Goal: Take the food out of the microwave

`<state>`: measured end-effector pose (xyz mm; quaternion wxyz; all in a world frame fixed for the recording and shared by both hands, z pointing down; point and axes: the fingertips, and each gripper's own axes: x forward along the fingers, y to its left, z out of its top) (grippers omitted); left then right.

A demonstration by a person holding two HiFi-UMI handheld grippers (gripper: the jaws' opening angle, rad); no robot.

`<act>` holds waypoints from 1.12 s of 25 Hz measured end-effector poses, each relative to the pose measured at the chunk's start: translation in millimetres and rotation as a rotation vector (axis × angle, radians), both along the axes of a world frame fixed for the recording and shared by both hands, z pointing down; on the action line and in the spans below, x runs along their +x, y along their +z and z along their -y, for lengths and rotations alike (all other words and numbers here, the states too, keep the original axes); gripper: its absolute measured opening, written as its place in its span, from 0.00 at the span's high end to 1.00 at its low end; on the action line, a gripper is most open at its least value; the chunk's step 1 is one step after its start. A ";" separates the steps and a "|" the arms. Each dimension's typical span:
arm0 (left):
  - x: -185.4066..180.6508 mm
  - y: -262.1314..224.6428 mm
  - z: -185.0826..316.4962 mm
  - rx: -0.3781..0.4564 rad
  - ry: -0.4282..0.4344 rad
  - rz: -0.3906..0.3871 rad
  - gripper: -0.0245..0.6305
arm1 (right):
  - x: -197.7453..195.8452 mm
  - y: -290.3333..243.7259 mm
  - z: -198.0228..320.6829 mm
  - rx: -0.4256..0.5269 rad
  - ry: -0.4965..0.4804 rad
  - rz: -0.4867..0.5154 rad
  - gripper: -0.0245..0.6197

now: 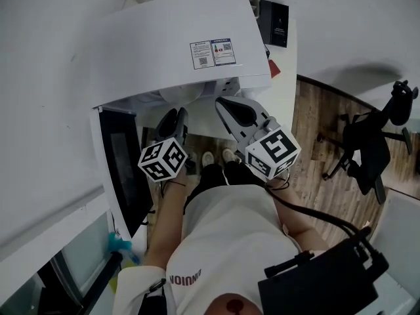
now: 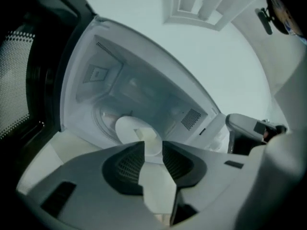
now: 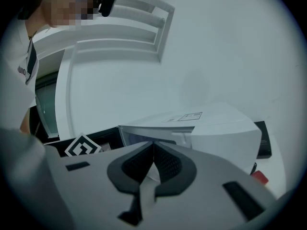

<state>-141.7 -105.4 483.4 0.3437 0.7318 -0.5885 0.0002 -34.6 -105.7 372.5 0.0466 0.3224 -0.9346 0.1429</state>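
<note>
The white microwave (image 1: 177, 38) stands with its dark door (image 1: 125, 169) swung open to the left. In the left gripper view its lit cavity (image 2: 139, 95) holds a white plate (image 2: 129, 128) with a pale piece of food (image 2: 146, 134) on it. My left gripper (image 2: 153, 148) is open just in front of the cavity's mouth, level with the plate, with nothing between its fingers. It also shows in the head view as the left gripper (image 1: 176, 115). My right gripper (image 1: 226, 102) sits beside it at the opening's right. Seen in its own view, the right gripper (image 3: 153, 147) is shut and empty.
A black device (image 1: 274, 21) and a small red thing (image 1: 273, 67) lie on the counter right of the microwave. A black office chair (image 1: 371, 143) stands on the wooden floor at the right. A black case (image 1: 328, 281) is at the bottom right.
</note>
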 end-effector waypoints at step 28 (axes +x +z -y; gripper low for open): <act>4.4 52.4 27.5 -0.161 -0.140 -0.504 0.78 | 5.8 9.8 -3.6 -0.041 0.031 -0.023 0.93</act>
